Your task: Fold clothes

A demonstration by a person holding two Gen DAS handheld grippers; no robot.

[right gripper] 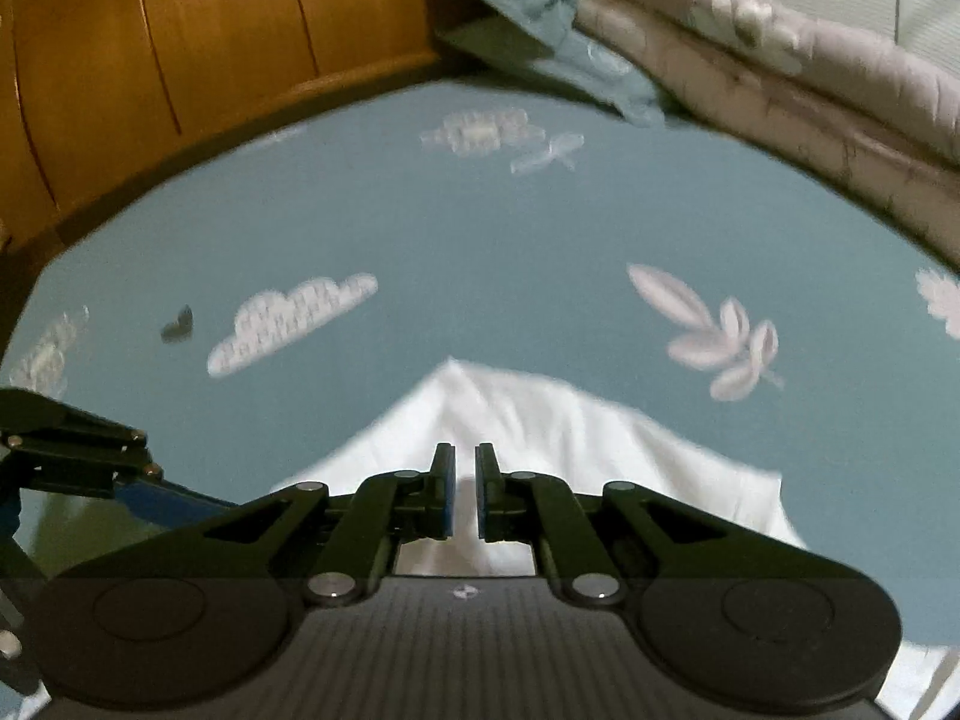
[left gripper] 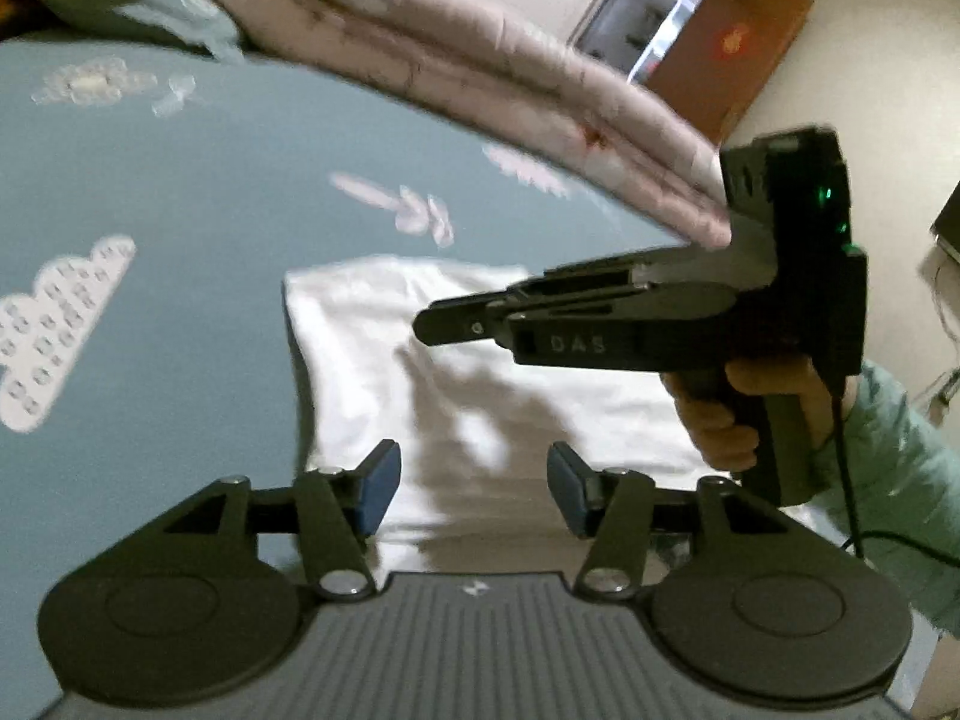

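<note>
A white garment (left gripper: 372,324) lies flat on a blue bedsheet (left gripper: 180,180) printed with clouds and leaves. My left gripper (left gripper: 474,480) hovers over its near part, open, with nothing between the blue pads. My right gripper (left gripper: 420,324) comes in from the right in a hand (left gripper: 720,414), above the garment and clear of it. In the right wrist view the right gripper (right gripper: 465,480) shows only a narrow slit between its pads, with nothing pinched, and the garment (right gripper: 540,420) ends in a corner just beyond it. A finger of the left gripper (right gripper: 150,498) shows at the left edge.
A folded pinkish quilt (left gripper: 480,60) and a blue pillow lie along the far side of the bed (right gripper: 480,240). A wooden panel (right gripper: 150,30) borders the bed on the left. A small dark object (right gripper: 177,324) sits on the sheet.
</note>
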